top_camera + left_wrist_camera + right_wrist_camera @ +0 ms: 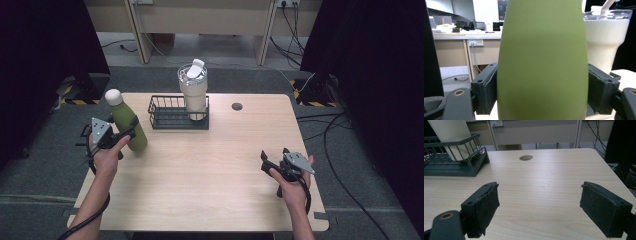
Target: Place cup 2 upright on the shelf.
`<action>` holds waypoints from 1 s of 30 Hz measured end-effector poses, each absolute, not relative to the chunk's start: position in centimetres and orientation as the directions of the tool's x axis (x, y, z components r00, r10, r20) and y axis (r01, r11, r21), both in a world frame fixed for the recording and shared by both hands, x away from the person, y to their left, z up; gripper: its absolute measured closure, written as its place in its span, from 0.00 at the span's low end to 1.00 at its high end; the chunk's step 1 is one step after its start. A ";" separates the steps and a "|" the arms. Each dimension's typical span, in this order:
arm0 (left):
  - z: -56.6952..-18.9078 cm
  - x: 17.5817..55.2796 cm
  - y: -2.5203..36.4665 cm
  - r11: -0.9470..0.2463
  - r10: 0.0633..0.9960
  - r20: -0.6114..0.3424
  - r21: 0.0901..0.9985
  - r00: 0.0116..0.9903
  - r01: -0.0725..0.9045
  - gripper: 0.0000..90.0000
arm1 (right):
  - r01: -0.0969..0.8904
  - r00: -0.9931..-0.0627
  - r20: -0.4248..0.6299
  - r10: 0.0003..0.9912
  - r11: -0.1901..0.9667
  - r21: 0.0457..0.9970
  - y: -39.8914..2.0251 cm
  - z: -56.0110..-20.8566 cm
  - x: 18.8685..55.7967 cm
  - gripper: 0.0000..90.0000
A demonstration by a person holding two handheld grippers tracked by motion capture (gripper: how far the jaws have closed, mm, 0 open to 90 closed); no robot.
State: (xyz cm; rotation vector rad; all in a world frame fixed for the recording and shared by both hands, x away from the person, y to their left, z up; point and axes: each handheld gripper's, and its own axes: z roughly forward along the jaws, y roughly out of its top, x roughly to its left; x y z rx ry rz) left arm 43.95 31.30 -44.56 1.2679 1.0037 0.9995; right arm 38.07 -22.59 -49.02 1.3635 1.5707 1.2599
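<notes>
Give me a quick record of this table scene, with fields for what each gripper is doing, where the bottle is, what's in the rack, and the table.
left gripper: shut on the green bottle, pads on both its sides
right gripper: open, nothing between the jaws, over bare table
bottle: white cap, tilted, at the table's left edge, left of the rack
rack: black wire, holds a cream tumbler at its right end
table: light wood, round hole behind the rack's right
</notes>
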 end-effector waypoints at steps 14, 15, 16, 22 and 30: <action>-43.6 44.5 30.6 0.042 0.960 -0.026 0.998 0.279 -0.051 0.25 | 0.296 -0.204 0.083 0.975 -0.020 0.955 -22.7 -49.0 38.1 0.17; -43.4 44.5 30.4 0.041 0.960 -0.024 0.998 0.281 -0.055 0.25 | 0.296 -0.204 0.084 0.975 -0.020 0.955 -22.7 -49.0 38.1 0.17; -43.4 44.5 30.4 0.041 0.960 -0.024 0.998 0.281 -0.055 0.25 | 0.296 -0.202 0.085 0.976 -0.022 0.955 -22.7 -48.9 38.1 0.17; -42.9 44.7 30.0 0.037 0.958 -0.016 0.997 0.285 -0.067 0.25 | 0.291 -0.197 0.087 0.977 -0.026 0.956 -22.9 -48.8 38.0 0.17; -42.3 45.0 29.5 0.034 0.955 -0.010 0.997 0.297 -0.074 0.25 | 0.291 -0.194 0.091 0.977 -0.031 0.956 -23.0 -48.7 38.0 0.17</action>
